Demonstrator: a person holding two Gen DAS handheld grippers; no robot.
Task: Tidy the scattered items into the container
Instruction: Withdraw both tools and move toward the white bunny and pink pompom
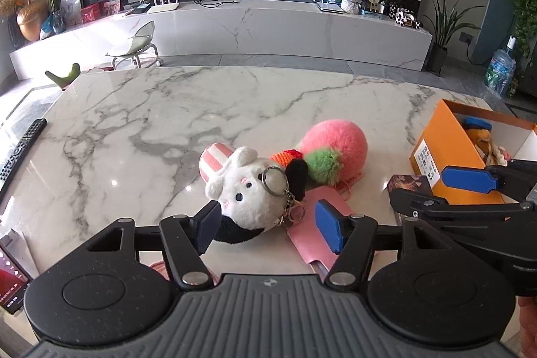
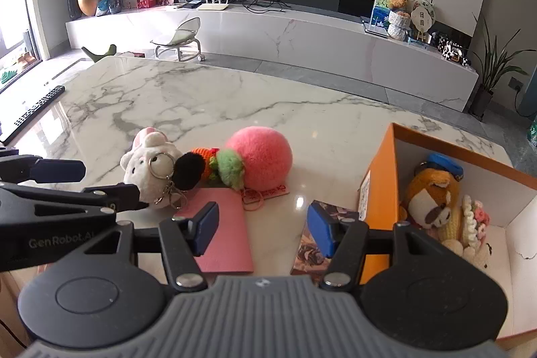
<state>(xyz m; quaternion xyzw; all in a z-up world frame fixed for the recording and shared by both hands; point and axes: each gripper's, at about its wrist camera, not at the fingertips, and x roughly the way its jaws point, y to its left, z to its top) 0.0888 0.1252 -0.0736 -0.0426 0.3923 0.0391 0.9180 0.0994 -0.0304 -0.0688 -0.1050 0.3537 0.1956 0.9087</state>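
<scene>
A white plush rabbit keychain (image 1: 250, 193) (image 2: 147, 171) lies on the marble table next to a pink plush peach (image 1: 335, 146) (image 2: 260, 158), a small orange crochet toy (image 2: 201, 158) and a pink wallet (image 1: 315, 223) (image 2: 223, 232). My left gripper (image 1: 268, 228) is open, its fingers on either side of the rabbit's near end. My right gripper (image 2: 263, 232) is open and empty above the table between the wallet and a small patterned box (image 2: 319, 237). The orange box (image 2: 379, 190) (image 1: 443, 150) at the right holds a knitted bear (image 2: 433, 200).
A black remote (image 1: 20, 150) (image 2: 37, 106) lies at the table's left edge. A phone (image 1: 10, 277) sits at the near left. A red string loop (image 2: 265, 195) lies under the peach. Beyond the table are a stool and a TV bench.
</scene>
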